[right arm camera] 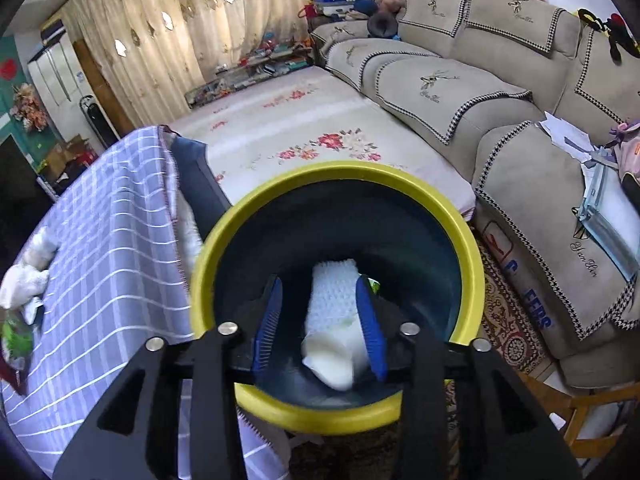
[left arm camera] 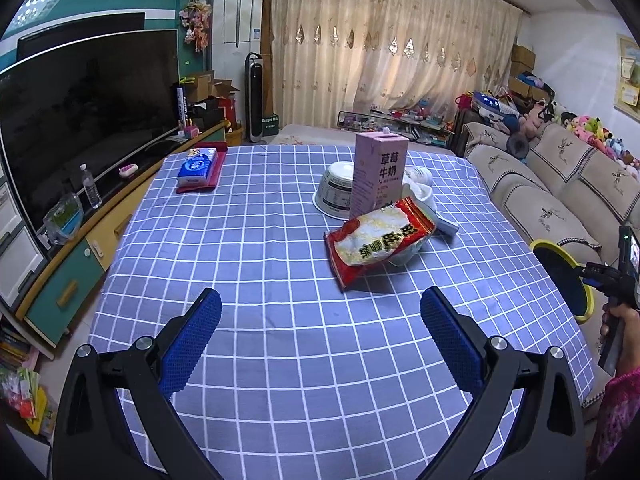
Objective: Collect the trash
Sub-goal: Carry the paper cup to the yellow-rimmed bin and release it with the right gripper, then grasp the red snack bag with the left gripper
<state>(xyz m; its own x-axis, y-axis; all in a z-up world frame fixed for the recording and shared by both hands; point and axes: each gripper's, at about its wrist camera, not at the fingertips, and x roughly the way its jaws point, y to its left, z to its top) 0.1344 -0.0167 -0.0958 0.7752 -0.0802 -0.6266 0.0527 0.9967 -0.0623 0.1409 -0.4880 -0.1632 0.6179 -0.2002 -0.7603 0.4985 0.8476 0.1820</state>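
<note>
My left gripper (left arm camera: 320,312) is open and empty above the blue checked tablecloth (left arm camera: 260,248). Ahead of it lie a red snack bag (left arm camera: 378,240), a pink milk carton (left arm camera: 378,174), an overturned white bowl (left arm camera: 334,190) and crumpled white tissue (left arm camera: 418,184). My right gripper (right arm camera: 320,312) is open over the mouth of the dark bin with a yellow rim (right arm camera: 336,284), beside the table. A white tissue (right arm camera: 334,320) sits between the fingers, against the right pad (right arm camera: 370,320), inside the bin. The bin (left arm camera: 560,280) and the right gripper also show at the right of the left wrist view.
A blue tissue pack (left arm camera: 198,166) on a red cloth lies at the table's far left. A TV (left arm camera: 80,120) and cabinet stand to the left. A beige sofa (right arm camera: 500,100) is to the right, past a floral mat (right arm camera: 320,128). More tissue (right arm camera: 28,276) lies on the table edge.
</note>
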